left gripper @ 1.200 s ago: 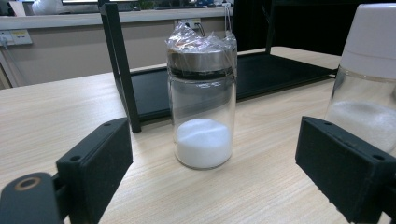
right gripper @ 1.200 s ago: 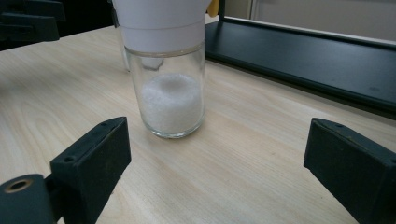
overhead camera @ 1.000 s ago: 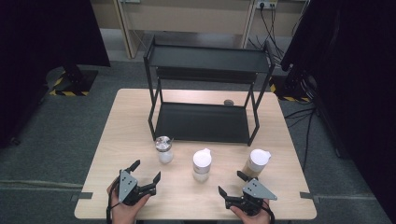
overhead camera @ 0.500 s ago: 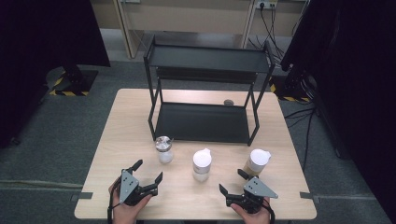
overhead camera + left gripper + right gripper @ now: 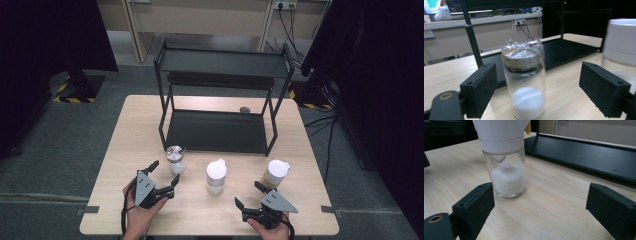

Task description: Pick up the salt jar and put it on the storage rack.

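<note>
A small glass jar with a metal lid (image 5: 175,159) (image 5: 524,80), white powder in its bottom, stands on the table. My left gripper (image 5: 165,173) (image 5: 542,87) reaches around it from the near side. Its jaws have just been closing and are still open, with the jar between the pads and gaps on both sides. A white-lidded jar of white powder (image 5: 216,176) (image 5: 506,170) (image 5: 621,42) stands mid-table. My right gripper (image 5: 249,194) (image 5: 546,212) rests open near the front edge and points at that jar from a short way off. A third white-lidded jar (image 5: 276,172) with tan contents stands at the right.
A black two-tier rack (image 5: 220,131) (image 5: 564,50) (image 5: 584,155) stands behind the jars with both shelves bare. A small grey round thing (image 5: 245,109) lies on the table behind its lower shelf. The wooden table (image 5: 135,135) has free room left and right of the rack.
My left gripper has moved forward and a little right, up to the metal-lidded jar, which now stands between its jaws. The right gripper has stayed in place.
</note>
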`<action>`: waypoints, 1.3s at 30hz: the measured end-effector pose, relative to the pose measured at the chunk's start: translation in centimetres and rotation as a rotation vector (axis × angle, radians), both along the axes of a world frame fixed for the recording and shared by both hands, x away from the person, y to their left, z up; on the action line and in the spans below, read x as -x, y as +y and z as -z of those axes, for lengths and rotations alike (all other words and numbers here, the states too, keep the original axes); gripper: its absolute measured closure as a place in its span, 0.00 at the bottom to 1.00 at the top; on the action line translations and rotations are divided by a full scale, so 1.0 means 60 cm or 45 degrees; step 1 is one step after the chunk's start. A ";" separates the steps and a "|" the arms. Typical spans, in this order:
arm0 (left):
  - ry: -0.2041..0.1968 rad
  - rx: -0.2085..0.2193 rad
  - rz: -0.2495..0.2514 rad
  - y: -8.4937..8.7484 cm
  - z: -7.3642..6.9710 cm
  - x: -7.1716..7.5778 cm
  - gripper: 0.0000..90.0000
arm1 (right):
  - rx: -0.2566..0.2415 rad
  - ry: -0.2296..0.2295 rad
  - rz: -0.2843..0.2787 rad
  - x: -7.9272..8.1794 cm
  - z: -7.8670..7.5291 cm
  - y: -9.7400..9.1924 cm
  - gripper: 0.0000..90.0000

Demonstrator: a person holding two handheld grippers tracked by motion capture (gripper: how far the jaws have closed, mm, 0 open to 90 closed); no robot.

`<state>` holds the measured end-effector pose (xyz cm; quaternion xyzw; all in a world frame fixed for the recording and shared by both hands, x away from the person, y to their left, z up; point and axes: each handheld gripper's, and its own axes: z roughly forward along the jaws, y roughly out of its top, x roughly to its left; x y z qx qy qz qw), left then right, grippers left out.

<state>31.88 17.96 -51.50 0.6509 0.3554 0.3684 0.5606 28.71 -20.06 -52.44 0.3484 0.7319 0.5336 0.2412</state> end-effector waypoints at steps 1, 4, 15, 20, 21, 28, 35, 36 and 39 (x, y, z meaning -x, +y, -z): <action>-0.008 -0.013 -0.005 -0.002 -0.002 -0.006 0.17 | 0.001 -0.001 -0.001 0.000 0.000 0.000 0.09; -0.012 -0.015 -0.007 -0.008 -0.004 -0.019 0.19 | 0.002 -0.001 -0.002 0.001 0.000 0.000 0.09; 0.001 -0.001 -0.030 -0.018 0.001 -0.054 0.24 | 0.001 0.007 0.000 0.000 0.000 0.000 0.09; 0.001 -0.012 -0.023 -0.022 0.003 -0.062 0.28 | -0.002 0.011 0.001 0.000 0.000 -0.001 0.09; 0.003 -0.012 -0.025 -0.023 0.004 -0.064 0.29 | -0.002 0.012 0.001 0.000 0.000 -0.001 0.09; 0.004 -0.016 -0.031 -0.017 0.004 -0.074 0.37 | -0.007 0.018 0.000 0.000 0.000 -0.001 0.09; 0.001 0.019 -0.033 -0.018 0.006 -0.075 0.38 | -0.010 0.019 -0.002 -0.001 0.000 -0.002 0.09; 0.002 0.025 -0.036 -0.018 0.006 -0.075 0.38 | -0.010 0.020 -0.002 -0.001 0.000 -0.002 0.09; 0.004 0.039 -0.042 -0.020 0.005 -0.076 0.38 | -0.010 0.019 -0.003 -0.001 0.000 -0.002 0.09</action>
